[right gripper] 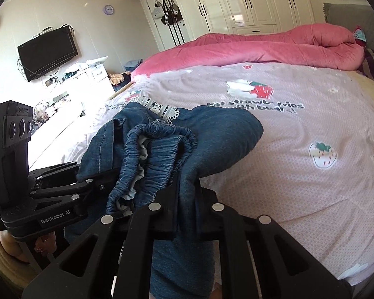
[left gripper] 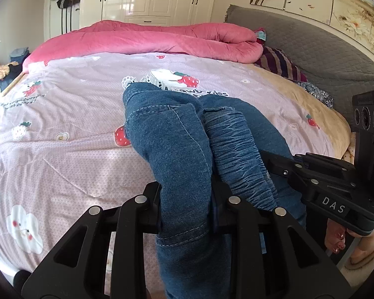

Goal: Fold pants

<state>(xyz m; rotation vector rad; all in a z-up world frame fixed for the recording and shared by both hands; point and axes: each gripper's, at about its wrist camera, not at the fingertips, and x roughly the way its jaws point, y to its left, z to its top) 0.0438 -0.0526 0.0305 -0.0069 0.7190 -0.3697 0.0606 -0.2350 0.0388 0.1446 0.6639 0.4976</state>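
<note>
Blue denim pants (left gripper: pixel 177 144) with an elastic waistband (left gripper: pixel 236 147) lie bunched near the front edge of the bed. My left gripper (left gripper: pixel 187 199) is shut on a fold of the denim, which hangs down below the fingers. My right gripper (right gripper: pixel 187 199) is shut on the pants (right gripper: pixel 212 134) next to the gathered waistband (right gripper: pixel 157 157). The two grippers are close side by side: the right one shows at the right of the left wrist view (left gripper: pixel 299 172), the left one at the left of the right wrist view (right gripper: pixel 74 186).
The pink strawberry-print bed cover (left gripper: pixel 74 124) spreads ahead. A rolled pink quilt (left gripper: pixel 149 37) lies along the far side, with a striped pillow (left gripper: pixel 281 67) and grey headboard (left gripper: pixel 311 44) at right. White wardrobes (right gripper: pixel 249 2), a wall television (right gripper: pixel 47 52) and a cluttered white dresser (right gripper: pixel 87 77) stand beyond.
</note>
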